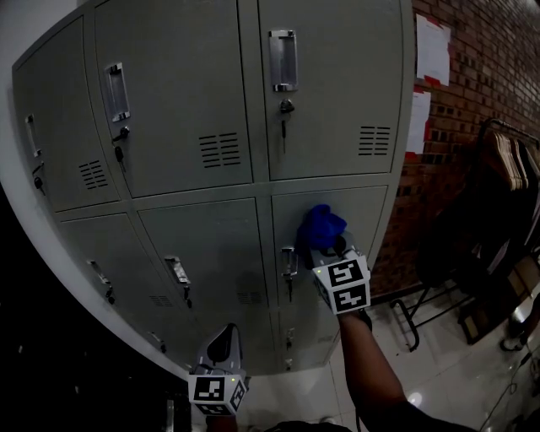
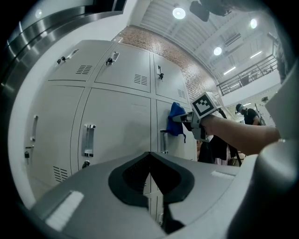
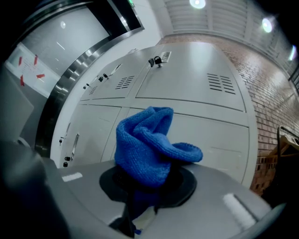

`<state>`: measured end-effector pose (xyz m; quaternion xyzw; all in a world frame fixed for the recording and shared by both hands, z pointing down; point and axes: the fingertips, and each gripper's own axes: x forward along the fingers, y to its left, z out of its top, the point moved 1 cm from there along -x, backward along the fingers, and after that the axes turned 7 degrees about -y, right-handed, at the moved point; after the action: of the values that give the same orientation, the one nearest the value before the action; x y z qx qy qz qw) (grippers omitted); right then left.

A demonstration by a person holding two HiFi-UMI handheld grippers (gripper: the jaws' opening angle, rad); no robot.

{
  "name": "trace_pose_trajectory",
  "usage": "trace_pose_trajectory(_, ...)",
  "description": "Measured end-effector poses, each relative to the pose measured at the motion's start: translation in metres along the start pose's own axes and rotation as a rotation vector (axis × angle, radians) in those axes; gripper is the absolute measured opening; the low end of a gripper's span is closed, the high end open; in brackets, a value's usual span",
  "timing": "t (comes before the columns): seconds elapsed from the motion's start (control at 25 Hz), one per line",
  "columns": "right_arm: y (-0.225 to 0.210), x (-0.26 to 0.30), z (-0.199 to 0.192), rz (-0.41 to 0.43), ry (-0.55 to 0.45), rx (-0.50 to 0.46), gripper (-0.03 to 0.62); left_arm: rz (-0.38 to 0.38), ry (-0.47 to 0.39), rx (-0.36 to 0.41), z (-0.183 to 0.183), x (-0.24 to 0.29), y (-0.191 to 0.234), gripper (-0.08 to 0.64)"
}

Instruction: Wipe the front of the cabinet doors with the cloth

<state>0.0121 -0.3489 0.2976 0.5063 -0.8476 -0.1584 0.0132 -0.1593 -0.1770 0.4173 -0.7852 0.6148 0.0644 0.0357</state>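
The left gripper [image 1: 225, 336] hangs low before the tall grey metal locker cabinet [image 1: 211, 110], below its bottom row of doors, jaws pressed together on nothing. Further right, the right gripper [image 1: 331, 247] clamps a bunched blue knitted cloth [image 1: 323, 224] against the cabinet's lower right door [image 1: 359, 211], just right of that door's silver handle [image 1: 288, 263]. A red brick wall [image 1: 489, 76] stands right of the cabinet.

**Dark overhead, brighter up close**

We find the head view dim and underexposed, the cabinet doors [image 1: 181, 93] murky grey and the corners black. Both gripper views are brighter: round ceiling lamps [image 2: 179, 12] flare white, fisheye bending curves every edge, and the cloth [image 3: 145, 149] shows a sharp weave.
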Motion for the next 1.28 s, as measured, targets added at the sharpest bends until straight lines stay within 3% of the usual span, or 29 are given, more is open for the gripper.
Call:
trace_pose_trajectory(1.08,-0.142,-0.055,-0.033,-0.243,0.084,-0.023,0.086,-0.065,0.01,-0.024,-0.009,0.018,-0.037,0.018)
trace_pose_trajectory(1.28,-0.136,-0.057,-0.028,-0.25,0.079,-0.058,0.084,-0.076,0.009,-0.023,-0.006,0.02,-0.043,0.018)
